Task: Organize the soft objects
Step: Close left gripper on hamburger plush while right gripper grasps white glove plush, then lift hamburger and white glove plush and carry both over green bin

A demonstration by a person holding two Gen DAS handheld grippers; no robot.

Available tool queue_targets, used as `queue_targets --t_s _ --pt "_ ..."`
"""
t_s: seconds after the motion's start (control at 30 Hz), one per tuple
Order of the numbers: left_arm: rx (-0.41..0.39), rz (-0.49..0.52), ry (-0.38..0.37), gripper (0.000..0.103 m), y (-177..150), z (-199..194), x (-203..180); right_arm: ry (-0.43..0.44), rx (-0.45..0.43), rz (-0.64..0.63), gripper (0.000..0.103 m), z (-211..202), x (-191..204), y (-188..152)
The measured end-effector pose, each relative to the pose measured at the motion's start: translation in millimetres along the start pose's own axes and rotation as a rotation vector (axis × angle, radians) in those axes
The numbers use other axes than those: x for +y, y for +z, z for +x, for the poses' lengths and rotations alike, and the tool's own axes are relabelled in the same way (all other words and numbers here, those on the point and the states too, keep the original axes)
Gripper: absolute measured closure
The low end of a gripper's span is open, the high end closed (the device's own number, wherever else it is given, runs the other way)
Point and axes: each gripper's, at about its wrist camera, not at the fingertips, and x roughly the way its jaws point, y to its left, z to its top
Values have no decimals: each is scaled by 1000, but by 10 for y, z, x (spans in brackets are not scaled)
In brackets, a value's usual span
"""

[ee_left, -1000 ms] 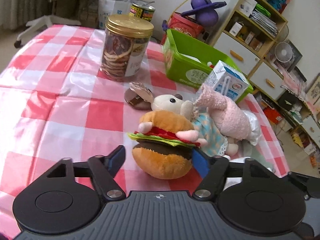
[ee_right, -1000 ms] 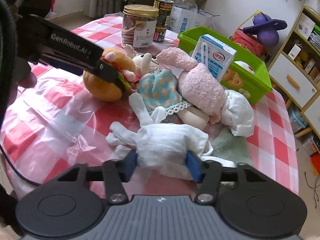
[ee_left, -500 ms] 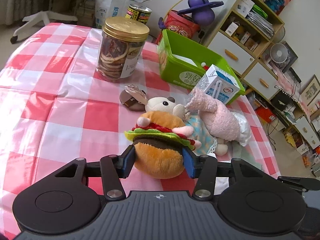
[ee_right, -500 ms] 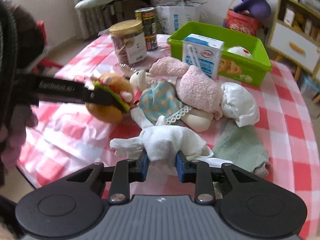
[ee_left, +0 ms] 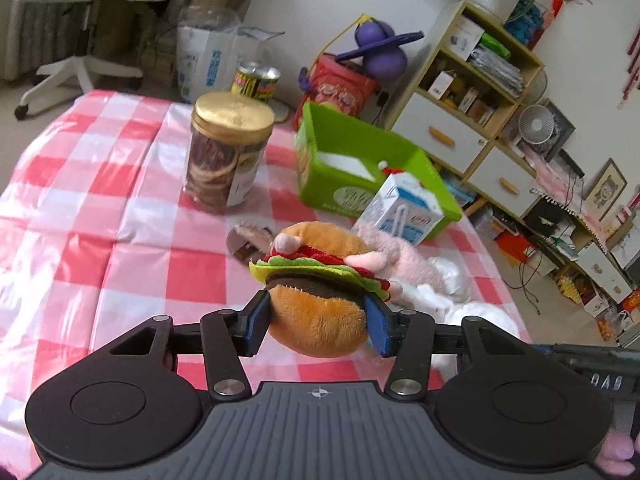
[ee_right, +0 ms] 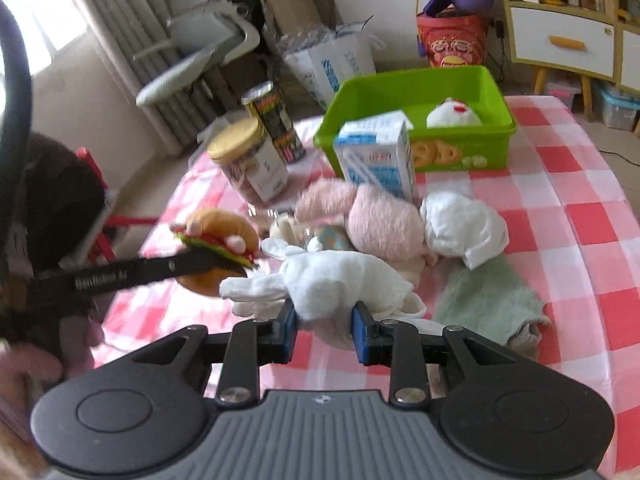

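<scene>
My left gripper (ee_left: 316,322) is shut on a plush hamburger (ee_left: 320,284) and holds it above the checked tablecloth; the hamburger also shows in the right wrist view (ee_right: 220,236). My right gripper (ee_right: 324,332) is shut on a white plush rabbit (ee_right: 336,280), lifted off the table. A pink plush (ee_right: 372,216), a small doll in a blue checked dress (ee_right: 330,238), a white cloth bundle (ee_right: 464,228) and a green towel (ee_right: 488,300) lie on the table. A green bin (ee_right: 420,92) holds a white plush (ee_right: 452,112).
A milk carton (ee_right: 380,160) stands in front of the bin. A gold-lidded jar (ee_left: 228,156) and a can (ee_right: 276,120) stand at the back. A shelf unit (ee_left: 472,92) and an office chair (ee_left: 92,12) stand beyond the table.
Both grippers closed on their toys and lifted them: the left raised the hamburger off the cloth, the right raised the white rabbit. Both cameras rose and pulled back.
</scene>
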Motion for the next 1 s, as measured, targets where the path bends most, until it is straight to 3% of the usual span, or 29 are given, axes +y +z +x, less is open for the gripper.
queue_targets --t_s 0.57,0.73,1.0 --pt "-103 8 -56 53 185 -148 -362 60 -198 180 98 -307 -90 391" --pt "-106 -30 -81 53 228 -138 -377 34 -252 208 98 -365 -156 533" --pt "-135 14 -27 53 552 -29 -360 -19 -308 270 98 -308 -455 986"
